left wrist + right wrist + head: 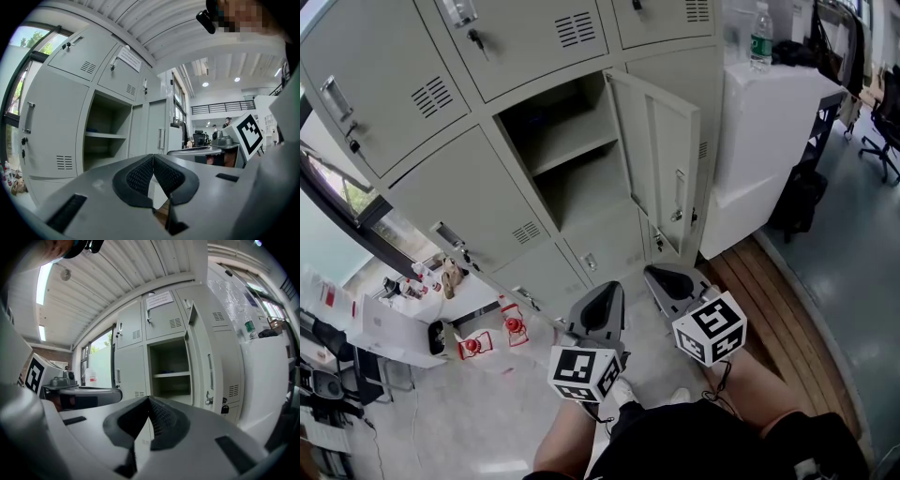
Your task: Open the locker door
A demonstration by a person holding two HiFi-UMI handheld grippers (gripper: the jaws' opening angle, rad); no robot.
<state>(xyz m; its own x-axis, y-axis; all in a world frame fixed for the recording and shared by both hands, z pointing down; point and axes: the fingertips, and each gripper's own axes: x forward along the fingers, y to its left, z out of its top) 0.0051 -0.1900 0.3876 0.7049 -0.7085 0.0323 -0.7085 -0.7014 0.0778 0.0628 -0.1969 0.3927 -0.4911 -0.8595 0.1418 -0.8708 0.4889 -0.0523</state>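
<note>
Filling most of the head view is a wall of grey metal lockers (441, 197), with doors that have vent slots and handles. To the right of it, touching its side, stands a white cabinet (769, 141). One locker door (661, 169) in the middle of the wall is already open: it is turned out to the right on its hinges, so its inner face looks to the left. Behind it the compartment (581, 192) is open to see, with one shelf (572, 150) across it; I cannot tell if something lies on the shelf.

Both grippers are in front of the lockers, side by side and apart from the door, touching nothing. The left gripper (616, 285) has its jaws fully together, the ribbed pads meet at the tips and hold nothing. The right gripper (651, 272) is the same, its jaws are pressed closed with nothing between them. Each one carries a cube with square markers, the left cube (584, 372) and the right cube (710, 327), above the person's knees.

On top of the cabinet stands a plastic bottle (760, 37), upright. On the outer face of the open door the handle (679, 195) is seen near its free edge.
</note>
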